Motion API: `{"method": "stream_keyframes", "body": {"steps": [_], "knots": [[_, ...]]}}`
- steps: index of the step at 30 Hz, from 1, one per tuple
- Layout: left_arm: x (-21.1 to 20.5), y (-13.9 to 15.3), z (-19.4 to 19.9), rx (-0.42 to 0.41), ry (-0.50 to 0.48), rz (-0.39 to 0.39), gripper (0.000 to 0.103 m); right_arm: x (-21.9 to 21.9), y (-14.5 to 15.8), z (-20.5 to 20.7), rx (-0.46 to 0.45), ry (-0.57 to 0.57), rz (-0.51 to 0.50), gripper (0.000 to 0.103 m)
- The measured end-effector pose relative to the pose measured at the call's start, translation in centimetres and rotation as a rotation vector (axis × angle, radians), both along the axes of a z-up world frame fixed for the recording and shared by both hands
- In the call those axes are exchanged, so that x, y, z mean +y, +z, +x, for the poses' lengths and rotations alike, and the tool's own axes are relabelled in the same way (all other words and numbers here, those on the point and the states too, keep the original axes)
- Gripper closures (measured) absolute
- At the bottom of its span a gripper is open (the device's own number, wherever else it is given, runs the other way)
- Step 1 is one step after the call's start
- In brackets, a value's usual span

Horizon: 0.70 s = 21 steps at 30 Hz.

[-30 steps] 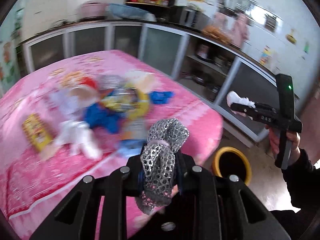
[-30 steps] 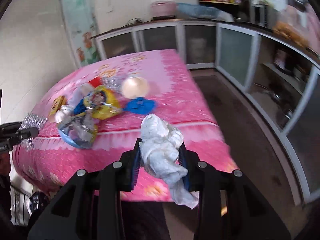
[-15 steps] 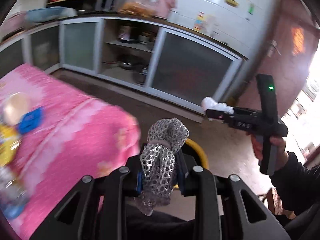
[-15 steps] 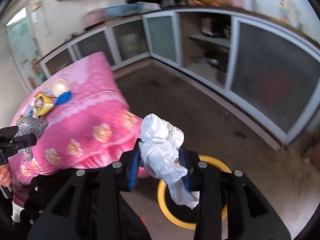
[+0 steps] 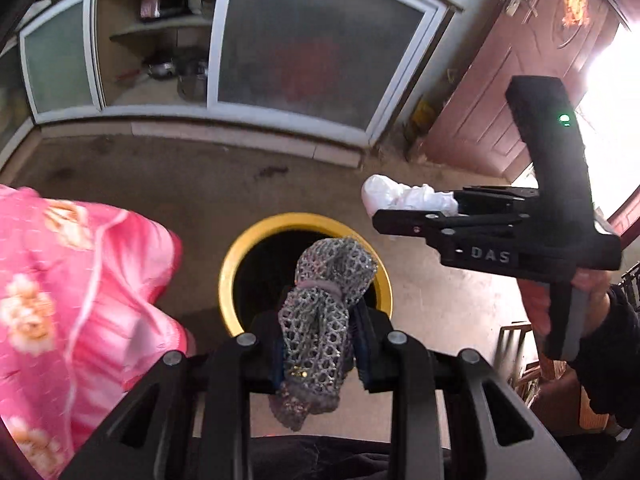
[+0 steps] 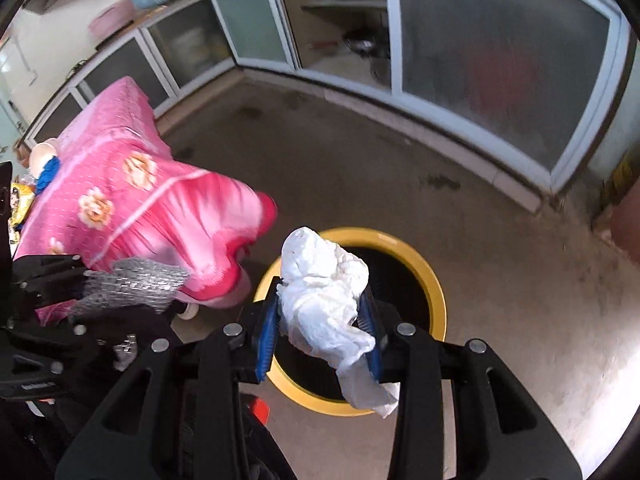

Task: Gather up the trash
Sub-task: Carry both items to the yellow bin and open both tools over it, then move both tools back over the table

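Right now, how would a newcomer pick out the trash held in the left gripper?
Find the yellow-rimmed bin on the floor beside the pink tablecloth. The left gripper holds a crumpled silver mesh wrapper over it. The other gripper's wad is plain white tissue.

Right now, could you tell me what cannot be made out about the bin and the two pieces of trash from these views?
- Inside of the yellow-rimmed bin: dark in both views, contents unreadable; the silver mesh wad covers part of its mouth in the left wrist view, the white crumpled paper in the right wrist view.
- Left gripper pads: mostly hidden behind the wad.
- Trash on the pink-covered table: cut off at the right wrist view's left edge, too small.
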<state>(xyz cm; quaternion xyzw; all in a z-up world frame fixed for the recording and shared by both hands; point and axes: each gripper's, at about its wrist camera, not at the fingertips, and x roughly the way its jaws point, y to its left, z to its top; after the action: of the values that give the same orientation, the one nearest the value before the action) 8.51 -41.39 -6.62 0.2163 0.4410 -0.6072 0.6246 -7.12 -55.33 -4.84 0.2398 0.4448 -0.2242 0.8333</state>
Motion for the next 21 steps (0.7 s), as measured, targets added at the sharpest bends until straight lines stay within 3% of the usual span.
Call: {"method": "stream_keyframes", "body": {"steps": [2,4,6,12,14,17,21], "knots": [[-0.9,-0.9,0.2,0.015,0.006,0.016,0.077,-0.5,-0.8,-0.2,0.018,-0.009,0.006,0.068],[-1.4,-1.2,0.6,0.019,0.018,0.020,0.068,-0.9,-1.5,-0.2,0.037,-0.009,0.018,0.065],[-1.7,-1.1,0.8,0.037,0.017,0.015,0.048,-1.4,-2.0,-0.1,0.066,-0.025,0.015,0.049],[-2.1,-1.4,1.4,0.051,0.039,-0.012,0.026,-2.6,-2.5,-0.2,0.110,-0.065,-0.009,0.042],[-1.9,-1.4,1.8,0.082,0.043,-0.030,0.024,-3.0,-2.6,-0.6,0.122,-0.092,-0.011,0.042],[-1.6,-0.8,1.9,0.100,0.046,-0.057,0.008,-3.6,-2.1,-1.4,0.114,-0.121,-0.013,0.042],[-1.6,-0.1,1.7,0.078,0.050,-0.081,0.008,-3.9,-0.6,-2.6,0.099,-0.153,-0.056,0.042]]}}
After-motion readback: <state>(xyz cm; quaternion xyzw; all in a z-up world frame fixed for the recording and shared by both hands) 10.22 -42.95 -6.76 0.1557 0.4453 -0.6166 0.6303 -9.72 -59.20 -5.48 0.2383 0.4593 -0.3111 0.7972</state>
